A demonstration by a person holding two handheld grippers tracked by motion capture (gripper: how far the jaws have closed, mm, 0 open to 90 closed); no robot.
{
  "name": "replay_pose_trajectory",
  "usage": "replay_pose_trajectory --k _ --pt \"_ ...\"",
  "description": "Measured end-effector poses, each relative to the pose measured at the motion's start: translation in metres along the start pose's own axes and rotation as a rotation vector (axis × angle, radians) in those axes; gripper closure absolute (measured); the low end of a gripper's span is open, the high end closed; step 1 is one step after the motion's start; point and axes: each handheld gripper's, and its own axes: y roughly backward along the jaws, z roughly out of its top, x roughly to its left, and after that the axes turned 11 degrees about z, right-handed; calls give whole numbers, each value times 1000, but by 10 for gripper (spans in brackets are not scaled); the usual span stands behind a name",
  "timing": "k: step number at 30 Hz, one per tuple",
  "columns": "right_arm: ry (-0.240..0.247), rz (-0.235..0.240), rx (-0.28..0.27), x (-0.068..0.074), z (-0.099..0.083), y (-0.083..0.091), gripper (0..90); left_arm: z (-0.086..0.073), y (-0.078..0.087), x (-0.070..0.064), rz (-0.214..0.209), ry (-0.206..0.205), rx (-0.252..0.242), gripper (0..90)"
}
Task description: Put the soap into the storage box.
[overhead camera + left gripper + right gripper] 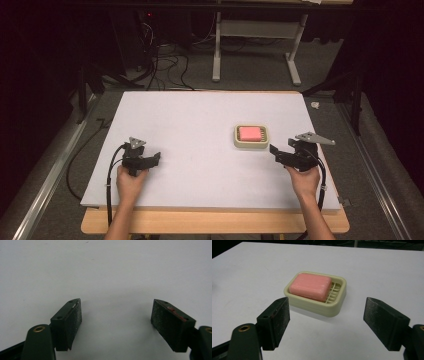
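- A cream soap dish (251,136) is sitting right of centre in the high view, cradling a pink soap bar (250,133).
- The right gripper (278,153) is gaping wide just beside it.
- The left gripper (153,159), lower left, is hanging released over the white table (200,125).

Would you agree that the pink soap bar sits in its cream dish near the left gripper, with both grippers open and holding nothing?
Not quite: the pink soap bar does sit in its cream dish, but near the right gripper, not the left gripper. The high view shows the dish just ahead of the right gripper. The rest stands: both grippers are open and holding nothing.
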Motion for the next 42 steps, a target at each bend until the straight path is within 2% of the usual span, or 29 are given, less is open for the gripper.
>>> replay_pose_trajectory --k 3,15,26,37,42 --pt "-14 6 -10 0 -3 1 227 0 0 0 0 0 0 253" --pt "10 36 -17 7 -15 0 243 0 0 0 2 0 -2 253" --pt "28 81 6 17 -24 -7 237 0 0 0 2 0 -1 253" --pt "37 92 11 23 -30 -10 238 0 0 0 0 0 0 253" --pt "49 100 30 29 -33 -17 238 0 0 0 0 1 -1 253"
